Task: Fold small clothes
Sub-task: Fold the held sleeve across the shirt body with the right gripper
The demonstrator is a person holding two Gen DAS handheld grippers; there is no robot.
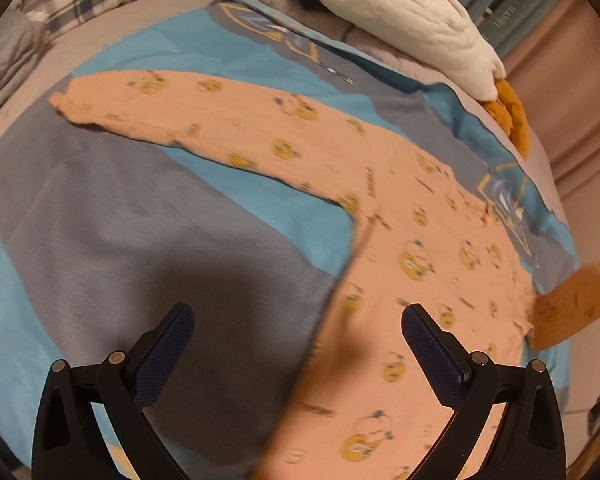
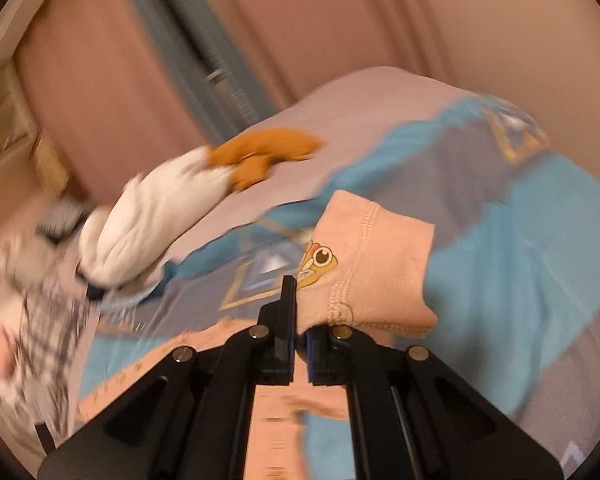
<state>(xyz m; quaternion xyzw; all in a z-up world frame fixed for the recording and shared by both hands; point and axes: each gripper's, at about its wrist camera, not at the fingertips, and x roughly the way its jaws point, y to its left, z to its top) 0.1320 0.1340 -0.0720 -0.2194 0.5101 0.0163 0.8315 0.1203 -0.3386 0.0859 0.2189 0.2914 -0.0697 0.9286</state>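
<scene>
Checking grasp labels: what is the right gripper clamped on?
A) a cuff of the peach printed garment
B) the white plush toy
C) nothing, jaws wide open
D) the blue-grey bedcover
A: in the right wrist view the right gripper is shut on the stitched cuff of the peach garment, raised above the bedcover; the plush toy lies apart.

The right gripper (image 2: 298, 312) is clamped on the cuffed end of a peach cotton garment printed with a yellow cartoon bird (image 2: 364, 264), lifted above a blue-and-grey patterned bedspread (image 2: 520, 248). A blurred white plush toy with orange feet (image 2: 156, 216) lies behind, near pink curtains (image 2: 340, 20).
</scene>
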